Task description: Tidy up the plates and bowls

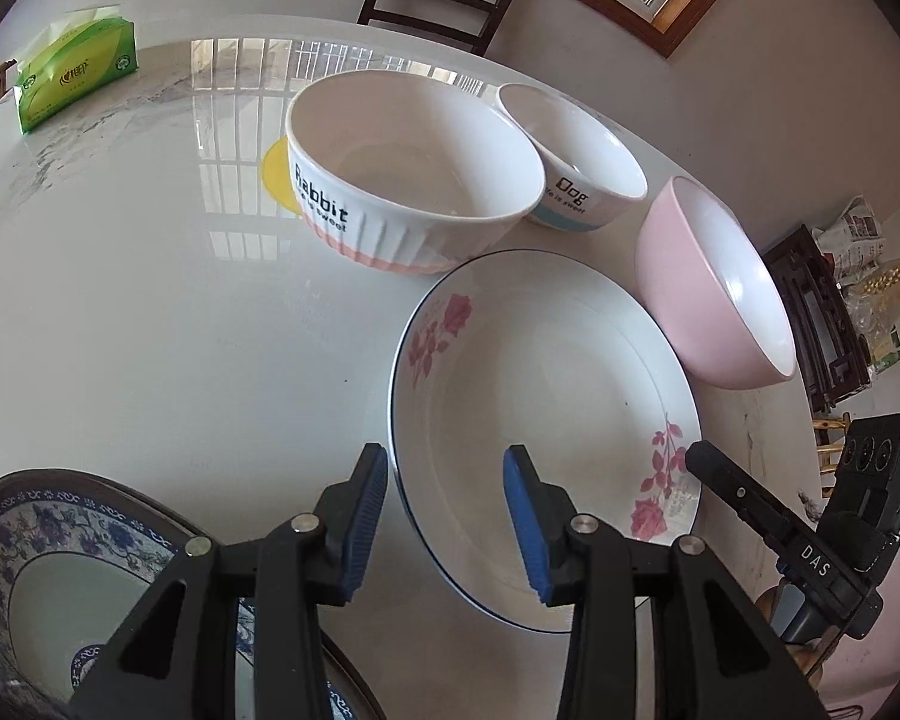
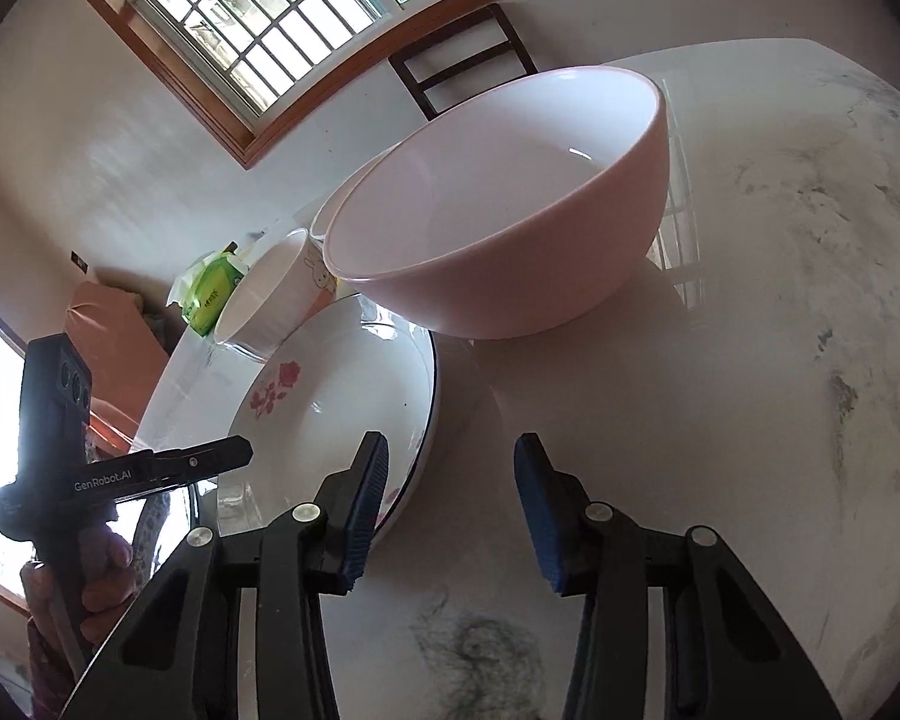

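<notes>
Bowls [image 1: 414, 174] and plates [image 1: 546, 420] sit loose across the table [image 1: 150, 300], nothing stacked yet; left claw [image 1: 445, 516] and right claw [image 2: 450, 510] both spread, empty.

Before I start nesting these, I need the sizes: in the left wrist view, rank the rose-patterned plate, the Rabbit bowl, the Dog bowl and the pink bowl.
1. White rose-patterned plate, though it is nearest.
2. White ribbed Rabbit bowl.
3. Plain pink bowl; fisheye stretch makes its rank against Rabbit unsure.
4. White Dog bowl, clearly smallest.
</notes>
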Available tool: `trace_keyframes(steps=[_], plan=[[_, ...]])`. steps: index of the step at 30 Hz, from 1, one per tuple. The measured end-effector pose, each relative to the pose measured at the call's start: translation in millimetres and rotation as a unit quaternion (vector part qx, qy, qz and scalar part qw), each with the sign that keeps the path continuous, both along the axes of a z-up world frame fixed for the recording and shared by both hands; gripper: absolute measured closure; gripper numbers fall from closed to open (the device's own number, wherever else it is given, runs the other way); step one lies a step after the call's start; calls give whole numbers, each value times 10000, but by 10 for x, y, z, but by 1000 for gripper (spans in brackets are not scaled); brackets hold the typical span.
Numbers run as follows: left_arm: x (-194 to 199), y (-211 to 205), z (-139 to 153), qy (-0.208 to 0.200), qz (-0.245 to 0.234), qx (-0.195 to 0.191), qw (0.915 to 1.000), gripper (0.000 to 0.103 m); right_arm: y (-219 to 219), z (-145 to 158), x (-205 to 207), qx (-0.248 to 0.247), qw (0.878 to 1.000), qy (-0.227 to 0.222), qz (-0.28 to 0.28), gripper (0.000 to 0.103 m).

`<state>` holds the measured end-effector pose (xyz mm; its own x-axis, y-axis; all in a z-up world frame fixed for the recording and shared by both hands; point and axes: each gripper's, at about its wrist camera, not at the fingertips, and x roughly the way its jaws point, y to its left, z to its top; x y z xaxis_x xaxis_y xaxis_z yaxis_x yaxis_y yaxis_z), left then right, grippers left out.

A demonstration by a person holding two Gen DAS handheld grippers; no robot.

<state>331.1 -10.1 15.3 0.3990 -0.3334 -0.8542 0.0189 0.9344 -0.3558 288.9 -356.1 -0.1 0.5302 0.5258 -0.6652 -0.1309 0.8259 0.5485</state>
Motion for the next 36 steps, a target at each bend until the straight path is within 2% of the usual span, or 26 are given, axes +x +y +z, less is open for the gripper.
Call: trace_keyframes(steps=[1,3,5,7,9,15,22,30,36], plan=[[1,-48,-22,12,-40,20,10000,62,2,-21,17,21,10000,47,16,71],[6,-118,-40,-32,-39,200,9998,66,14,-40,45,45,9999,82,59,72],[1,-164,-41,-100,29,620,9980,85,37,-36,63,102,9998,106,145,84],[-20,-100,-31,-34,103,429,9990,88,90,-2,60,40,9997,123,214,92],[-54,-56,-16,24,174,229,9996,90,116,30,41,-167,9996,93,198,91],[-376,-170,154,-212,111,334,9992,91,42,72,-95,-131,9995,135,255,91],[-892,-99,374,-505,245,235,9981,90,-13,216,-410,70,9996,76,272,91],[-1442,130,609,-866,534,214,9946,90,135,437,-799,246,9985,-157,464,90],[-1754,427,616,-950,827,190,9919,90,384,541,-1031,328,9962,-296,751,90]])
